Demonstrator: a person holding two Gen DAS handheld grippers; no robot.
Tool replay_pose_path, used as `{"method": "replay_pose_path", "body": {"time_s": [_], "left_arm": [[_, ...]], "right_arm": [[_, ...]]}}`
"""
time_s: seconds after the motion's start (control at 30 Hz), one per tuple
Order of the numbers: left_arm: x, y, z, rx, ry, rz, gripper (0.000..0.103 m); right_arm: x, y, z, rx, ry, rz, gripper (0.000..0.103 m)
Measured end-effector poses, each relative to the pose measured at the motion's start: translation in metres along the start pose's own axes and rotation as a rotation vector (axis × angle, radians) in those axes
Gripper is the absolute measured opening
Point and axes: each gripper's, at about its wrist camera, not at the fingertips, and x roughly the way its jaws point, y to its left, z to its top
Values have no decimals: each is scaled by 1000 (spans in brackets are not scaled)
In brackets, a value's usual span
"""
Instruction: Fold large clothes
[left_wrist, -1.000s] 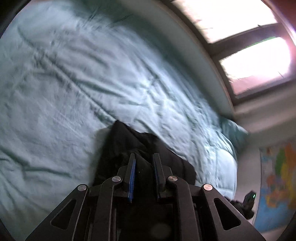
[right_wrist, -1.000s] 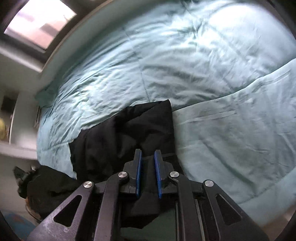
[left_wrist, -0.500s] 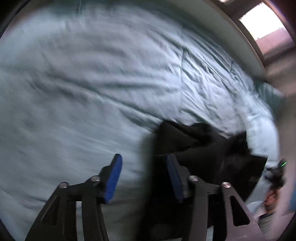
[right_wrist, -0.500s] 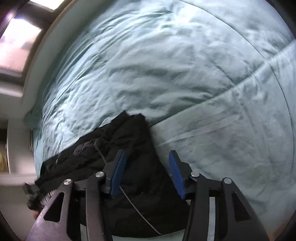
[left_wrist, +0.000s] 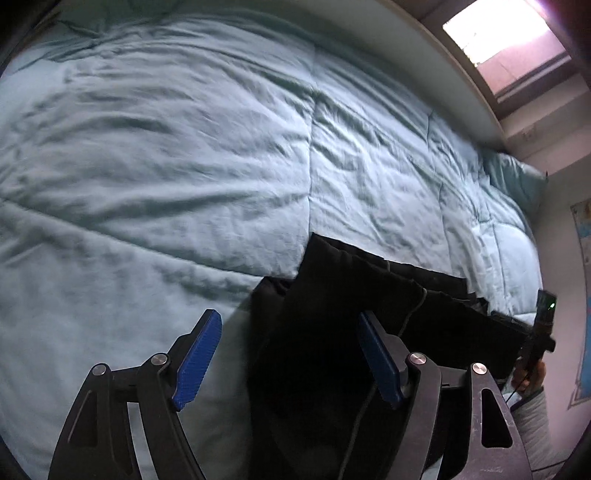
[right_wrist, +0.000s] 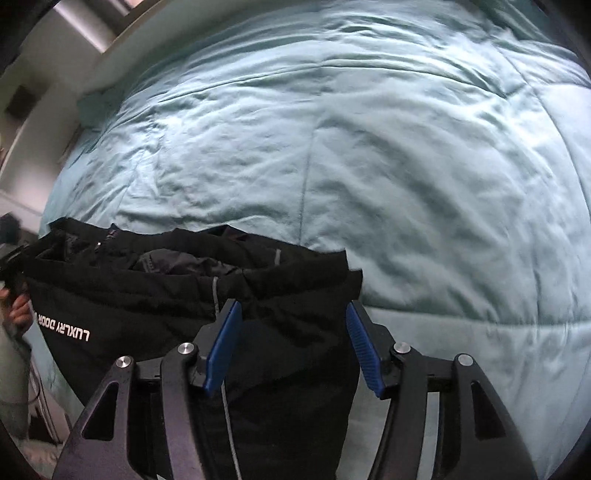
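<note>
A black garment (left_wrist: 332, 332) with white lettering (right_wrist: 62, 326) and a grey drawcord lies bunched on the near edge of a light teal quilted bed (left_wrist: 184, 129). It also shows in the right wrist view (right_wrist: 184, 295). My left gripper (left_wrist: 288, 350) is open and empty; the garment's left edge lies below its gap. My right gripper (right_wrist: 291, 339) is open and empty just above the garment's right end. Blue pads (right_wrist: 225, 343) line the fingers.
The teal bedspread (right_wrist: 369, 147) fills both views. A window (left_wrist: 498, 37) and wall are at the far side. A pillow (left_wrist: 513, 181) lies at the bed's far right. The other hand-held gripper (left_wrist: 539, 332) shows at the right edge.
Both grippers were shut on the black garment one second ago; both have opened and let it go. The garment now lies spread along the bed's near edge.
</note>
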Motion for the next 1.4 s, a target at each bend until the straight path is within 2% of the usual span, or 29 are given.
{"method": "replay_pose_path", "body": {"time_s": [0.17,0.23,0.3,0.4,0.43,0.47,0.5,0.53,0.57,0.6,0.67,0.7,0.77,0.83,0.9,1.0,1.03,1.07,1.13,1.17,1.23,1.3,1.37,1.4], "left_arm": [[29,7,6,1,73,-59,77],[38,12,4,-18,101,-93,77],[52,14,2,-49,149,-173,77],[62,10,2,-65,150,-173,80],[62,9,3,-70,136,-165,80],[58,7,3,-72,108,-162,78],[53,3,1,-63,82,-152,58],[50,1,-1,-49,76,-139,46],[41,-4,-8,-2,56,-116,31],[35,-6,-12,17,33,-110,24],[15,-1,-25,-13,-21,-138,19],[7,1,-28,-32,-40,-146,14],[-25,0,-36,-68,-120,-183,12],[-60,-14,-39,-50,-194,-202,12],[-90,-32,-40,-2,-257,-217,12],[-114,-47,-32,27,-346,-190,12],[-114,-45,-28,20,-354,-183,12],[-105,-41,-21,3,-347,-136,12],[-77,-29,-13,-17,-295,-39,12],[-45,-16,-8,-54,-231,47,12],[4,11,-8,-141,-118,100,12],[30,25,-12,-187,-58,75,12],[31,26,-15,-187,-75,59,12],[28,23,-15,-169,-83,56,13]], "right_arm": [[11,-5,10,-39,20,19,75],[19,-6,11,-47,32,31,75],[27,-6,12,-53,50,43,75],[45,-8,16,-48,78,39,75],[50,-9,15,-43,79,30,74],[51,-8,14,-45,72,17,62],[50,-5,11,-53,49,-13,51],[47,-2,8,-61,32,-41,46],[43,2,3,-66,11,-73,34],[36,7,-4,-77,-21,-102,31],[22,13,-15,-77,-70,-151,28],[13,16,-22,-72,-92,-186,27],[-5,23,-31,-81,-135,-269,24],[-37,35,-34,-120,-203,-386,24],[-65,46,-28,-139,-265,-418,22],[-91,65,-9,-176,-355,-489,14],[-93,68,2,-166,-382,-512,12],[-92,68,13,-158,-394,-524,12],[-76,64,34,-139,-371,-484,12],[-62,57,44,-110,-342,-460,12],[-28,41,56,-51,-236,-371,12],[-11,21,51,15,-168,-293,16],[-3,1,33,82,-124,-171,32],[-2,-7,26,103,-115,-136,36]]}}
